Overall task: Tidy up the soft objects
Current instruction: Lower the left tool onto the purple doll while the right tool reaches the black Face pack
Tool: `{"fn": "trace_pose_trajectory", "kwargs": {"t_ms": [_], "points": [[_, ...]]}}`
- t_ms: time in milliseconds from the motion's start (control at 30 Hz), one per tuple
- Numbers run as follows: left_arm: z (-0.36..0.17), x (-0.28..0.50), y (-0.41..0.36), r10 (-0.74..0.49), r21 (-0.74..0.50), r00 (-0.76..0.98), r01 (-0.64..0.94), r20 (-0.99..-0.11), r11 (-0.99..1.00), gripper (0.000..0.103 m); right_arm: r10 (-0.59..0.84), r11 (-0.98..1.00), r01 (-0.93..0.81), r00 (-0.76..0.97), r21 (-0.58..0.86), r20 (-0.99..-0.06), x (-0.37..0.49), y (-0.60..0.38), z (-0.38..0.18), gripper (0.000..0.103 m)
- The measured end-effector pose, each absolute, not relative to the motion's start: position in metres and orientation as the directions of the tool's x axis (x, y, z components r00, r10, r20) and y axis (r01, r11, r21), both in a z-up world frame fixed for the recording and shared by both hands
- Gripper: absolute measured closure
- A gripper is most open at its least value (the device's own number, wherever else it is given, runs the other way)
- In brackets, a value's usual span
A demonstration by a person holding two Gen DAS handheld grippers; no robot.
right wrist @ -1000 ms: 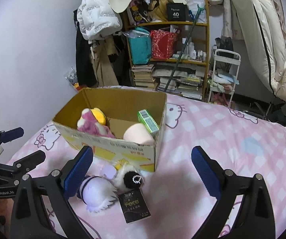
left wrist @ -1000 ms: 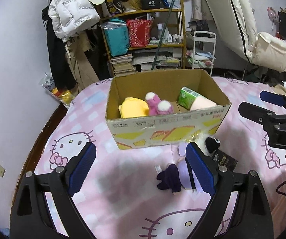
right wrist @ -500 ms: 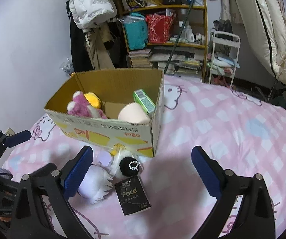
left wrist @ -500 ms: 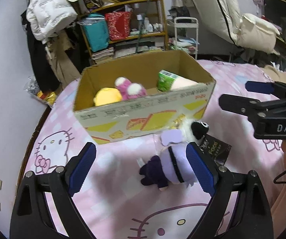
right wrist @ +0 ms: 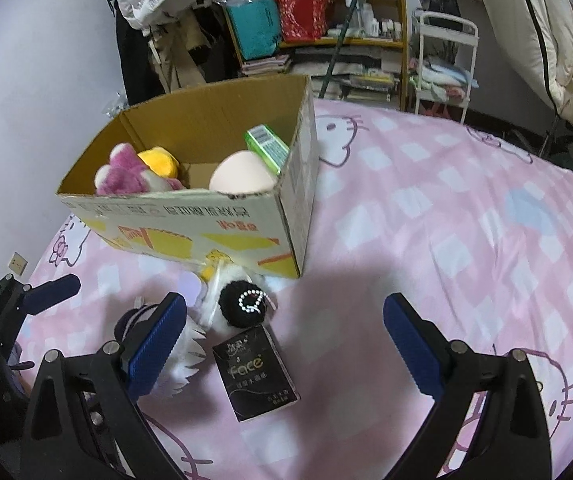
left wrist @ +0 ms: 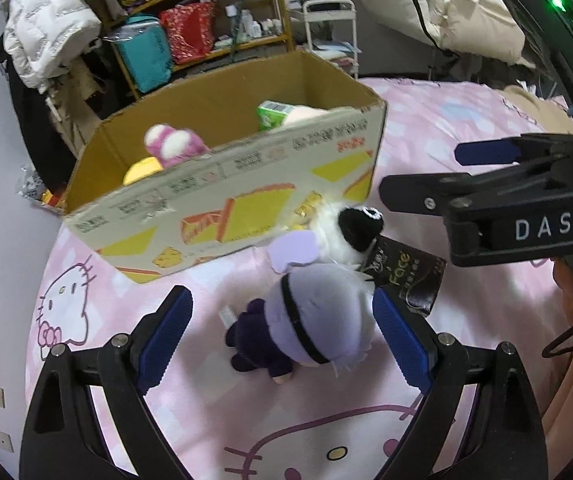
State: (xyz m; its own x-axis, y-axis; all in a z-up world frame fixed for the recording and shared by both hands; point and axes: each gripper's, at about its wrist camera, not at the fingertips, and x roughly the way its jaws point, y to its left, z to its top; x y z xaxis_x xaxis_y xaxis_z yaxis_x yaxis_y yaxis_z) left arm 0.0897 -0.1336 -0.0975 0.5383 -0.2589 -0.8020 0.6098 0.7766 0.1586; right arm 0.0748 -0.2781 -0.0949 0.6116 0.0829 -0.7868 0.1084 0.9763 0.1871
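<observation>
Plush doll (left wrist: 318,320), purple and lavender, lies on bed (left wrist: 214,412) between spread jaws of left gripper (left wrist: 282,334), just in front of box (left wrist: 222,204). Advice: lower, pinch the round body, not the black band. Right gripper (right wrist: 284,344) spread, empty, over glossy tissue pack (right wrist: 256,372); fluffy white-black toy (right wrist: 242,306) beside it
</observation>
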Motion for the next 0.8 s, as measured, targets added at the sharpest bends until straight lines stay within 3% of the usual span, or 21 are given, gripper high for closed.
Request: {"fn": "trace_pose_trajectory", "kwargs": {"t_ms": [700, 800], "points": [[-0.141, 0.115, -0.142, -0.237, 0.063, 0.394, 0.615, -0.888, 0.786, 0.013, 0.102, 0.974, 0.132, 0.467, 0.183, -0.879, 0.088, -0.276, -0.132, 0.000], [-0.143, 0.115, -0.141, -0.244, 0.045, 0.378, 0.614, -0.893, 0.788, 0.018, 0.120, 0.975, 0.113, 0.469, 0.193, -0.875, 0.088, -0.273, -0.131, 0.013]]}}
